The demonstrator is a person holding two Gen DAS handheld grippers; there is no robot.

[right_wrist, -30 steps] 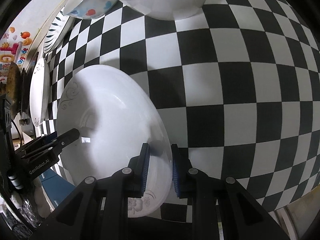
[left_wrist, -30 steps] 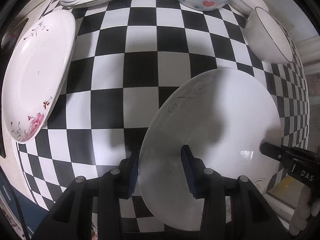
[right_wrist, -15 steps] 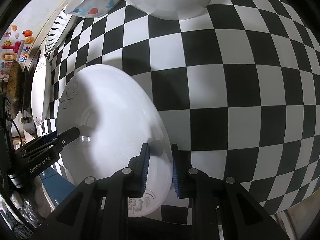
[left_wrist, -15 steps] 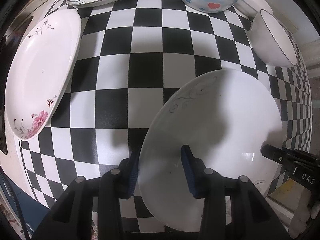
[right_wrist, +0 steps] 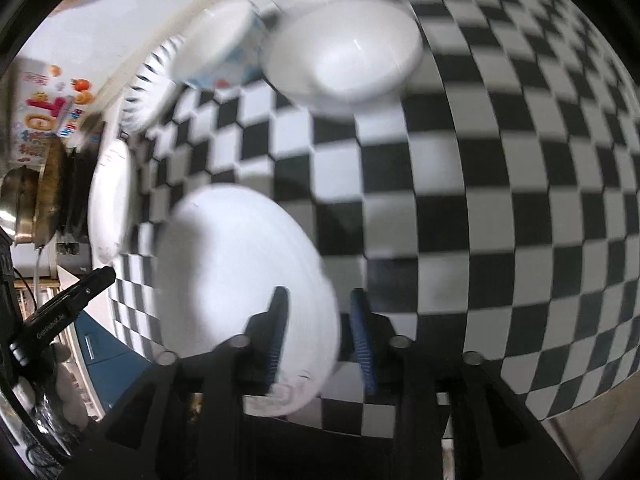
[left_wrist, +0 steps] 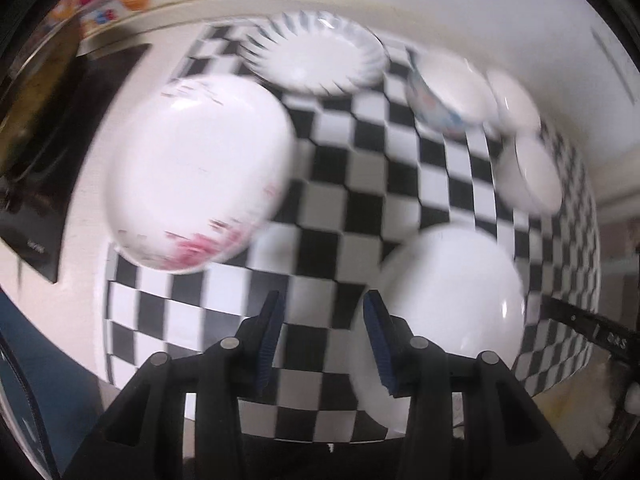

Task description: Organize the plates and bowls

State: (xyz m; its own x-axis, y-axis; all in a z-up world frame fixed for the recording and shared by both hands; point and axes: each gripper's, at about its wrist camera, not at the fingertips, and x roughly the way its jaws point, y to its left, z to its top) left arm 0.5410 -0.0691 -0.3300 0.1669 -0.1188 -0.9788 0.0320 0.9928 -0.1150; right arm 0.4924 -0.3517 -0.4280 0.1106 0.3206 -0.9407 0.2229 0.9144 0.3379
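A plain white plate (left_wrist: 448,304) lies on the black-and-white checked cloth (left_wrist: 360,208). My left gripper (left_wrist: 324,336) hangs above the cloth just left of that plate; its jaws are opening slightly and only cloth shows between them. In the right wrist view the same plate (right_wrist: 236,276) has its right rim between the fingers of my right gripper (right_wrist: 320,336). Those jaws are opening and the blue pads (right_wrist: 362,340) stand off the rim. Both views are blurred.
A pink-flowered plate (left_wrist: 196,172) sits at the left, a striped plate (left_wrist: 316,52) at the back. A patterned bowl (left_wrist: 444,96) and a dark-rimmed white bowl (left_wrist: 528,176) stand back right. A dark stove (left_wrist: 48,184) and a metal pot (right_wrist: 36,208) flank the cloth's left edge.
Both grippers have risen off the white plate. The right jaws, shut on its rim before, have spread apart. The left gripper has shifted left, so the rim is no longer between its fingers.
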